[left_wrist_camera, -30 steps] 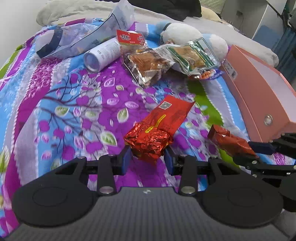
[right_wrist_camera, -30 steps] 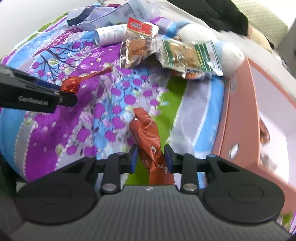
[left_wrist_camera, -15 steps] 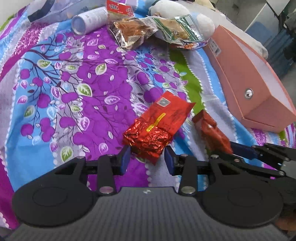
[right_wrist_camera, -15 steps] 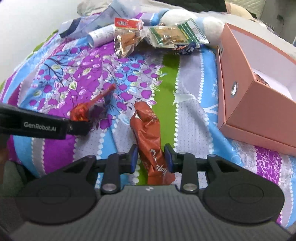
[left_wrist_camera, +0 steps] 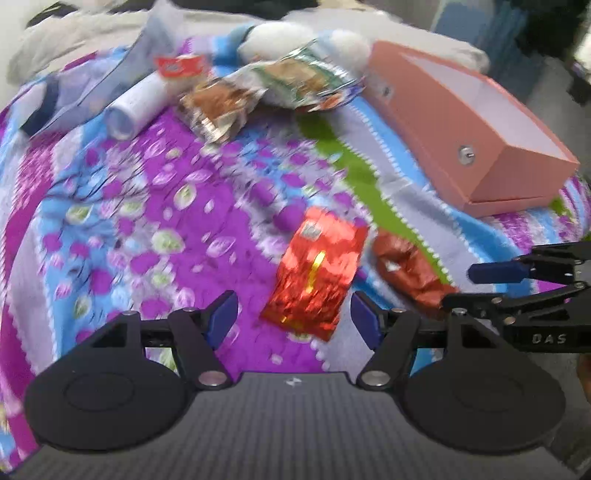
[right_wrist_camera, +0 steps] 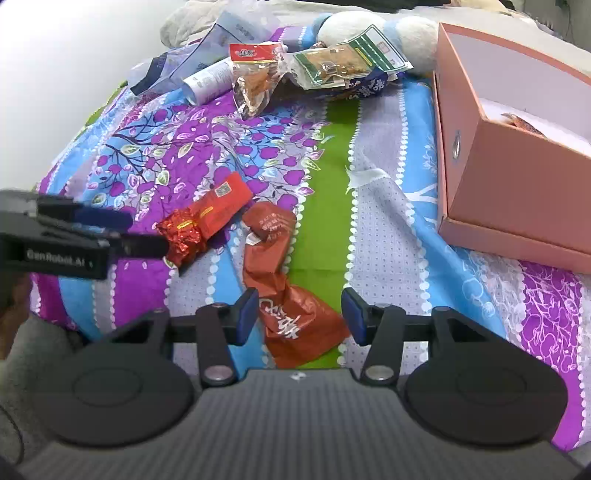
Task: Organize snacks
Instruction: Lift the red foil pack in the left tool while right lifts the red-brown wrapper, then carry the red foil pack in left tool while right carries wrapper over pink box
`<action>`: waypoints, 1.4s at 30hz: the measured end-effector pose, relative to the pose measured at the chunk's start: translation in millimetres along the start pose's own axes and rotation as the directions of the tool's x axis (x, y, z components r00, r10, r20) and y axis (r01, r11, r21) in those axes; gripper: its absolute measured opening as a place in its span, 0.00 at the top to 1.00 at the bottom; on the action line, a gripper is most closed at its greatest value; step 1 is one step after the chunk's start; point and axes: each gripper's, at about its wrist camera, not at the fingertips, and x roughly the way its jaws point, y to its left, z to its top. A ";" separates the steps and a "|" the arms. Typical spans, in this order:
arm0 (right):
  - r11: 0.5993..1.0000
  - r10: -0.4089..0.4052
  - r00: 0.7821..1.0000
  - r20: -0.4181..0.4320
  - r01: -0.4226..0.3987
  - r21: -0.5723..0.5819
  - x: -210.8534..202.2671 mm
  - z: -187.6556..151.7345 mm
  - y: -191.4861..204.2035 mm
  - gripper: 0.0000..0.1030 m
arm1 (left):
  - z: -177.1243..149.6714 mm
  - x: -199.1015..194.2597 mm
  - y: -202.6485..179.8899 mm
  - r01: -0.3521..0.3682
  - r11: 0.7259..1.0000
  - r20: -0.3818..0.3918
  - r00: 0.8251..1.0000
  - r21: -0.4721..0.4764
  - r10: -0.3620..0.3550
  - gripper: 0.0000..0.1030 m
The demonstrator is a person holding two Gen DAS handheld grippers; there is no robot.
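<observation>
The bedspread (right_wrist_camera: 332, 155), purple/blue/green with a leafy print, takes up pretty much the whole scene, and there's a big stretch of bare fabric in the middle of it between the near snacks and the pile at the far end. On the right side sits the pink box (right_wrist_camera: 517, 177), open at the top, with something orange poking up inside it; its near corner reaches close to the bedspread's near edge, which drops off just under both grippers. Far end is cluttered: a white plush toy (right_wrist_camera: 410, 26), a clear plastic bag (right_wrist_camera: 221, 40), a white tube (right_wrist_camera: 207, 83) lying on its side, a clear pack with a red header (right_wrist_camera: 256, 77), and a green-striped snack pack (right_wrist_camera: 347, 61) leaning on the plush. Closer in, the shiny red foil packet (left_wrist_camera: 317, 277) lies flat on the fabric, and just to its right is the brown-red crinkled packet (right_wrist_camera: 280, 280), the two nearly touching. The left gripper (left_wrist_camera: 291, 319) has its jaws spread wide with the red foil packet's near end between them, not pinched. The right gripper (right_wrist_camera: 299, 314) is likewise spread wide, low over the bed, with the brown-red packet's near end lying loose between its blue pads (right_wrist_camera: 246, 309).
</observation>
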 end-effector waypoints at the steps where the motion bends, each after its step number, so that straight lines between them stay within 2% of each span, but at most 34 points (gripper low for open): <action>1: 1.000 0.003 1.000 0.002 -0.003 0.002 0.0 -0.3 -1.1 0.50 | 3.2 1.2 0.5 0.005 1.000 -0.001 1.000 -0.003 -0.005 0.30; 4: 1.000 0.020 1.000 0.020 -0.020 0.003 -1.6 1.0 -3.0 0.51 | 9.3 5.1 0.1 0.048 0.999 0.004 0.999 0.019 -0.048 0.30; 10: 0.999 0.024 0.999 0.036 -0.023 -0.038 0.8 6.0 -1.2 0.52 | 12.1 18.8 -8.4 0.068 0.995 -0.014 0.998 0.072 -0.068 0.31; 12: 0.999 0.031 0.999 0.032 -0.030 -0.044 3.7 7.8 -0.7 0.55 | 10.2 24.4 -9.4 0.081 0.994 -0.027 0.996 0.067 -0.079 0.33; 16: 0.999 0.039 0.998 0.041 -0.037 -0.040 8.8 10.9 -1.3 0.54 | 7.8 31.0 -5.8 0.090 0.996 -0.040 0.995 0.022 -0.089 0.35; 18: 0.997 0.067 0.997 0.044 -0.065 -0.033 10.4 12.8 -2.1 0.55 | 6.6 33.7 -2.8 0.094 0.996 -0.051 0.994 -0.007 -0.095 0.35; 26: 0.995 0.063 0.998 0.022 -0.061 -0.076 23.4 11.0 9.7 0.56 | -0.1 43.9 -2.4 0.108 0.994 -0.097 0.990 0.003 -0.107 0.35; 29: 0.994 0.076 0.997 0.011 -0.074 -0.085 28.2 8.6 14.5 0.64 | -1.1 42.7 -3.1 0.096 0.995 -0.086 0.992 -0.006 -0.096 0.39; 30: 0.993 0.076 0.997 0.008 -0.075 -0.094 29.3 7.9 17.1 0.71 | -1.2 41.9 -2.6 0.094 0.995 -0.081 0.992 -0.017 -0.095 0.45; 35: 0.990 0.039 0.999 0.011 -0.037 -0.135 27.0 8.8 28.0 0.71 | -4.2 34.3 1.1 0.092 0.989 -0.058 0.993 -0.119 -0.100 0.46; 42: 1.000 -0.025 0.999 0.020 0.025 -0.018 18.9 6.7 12.2 0.72 | -10.6 21.8 -0.3 0.074 0.965 -0.037 0.996 -0.252 -0.086 0.46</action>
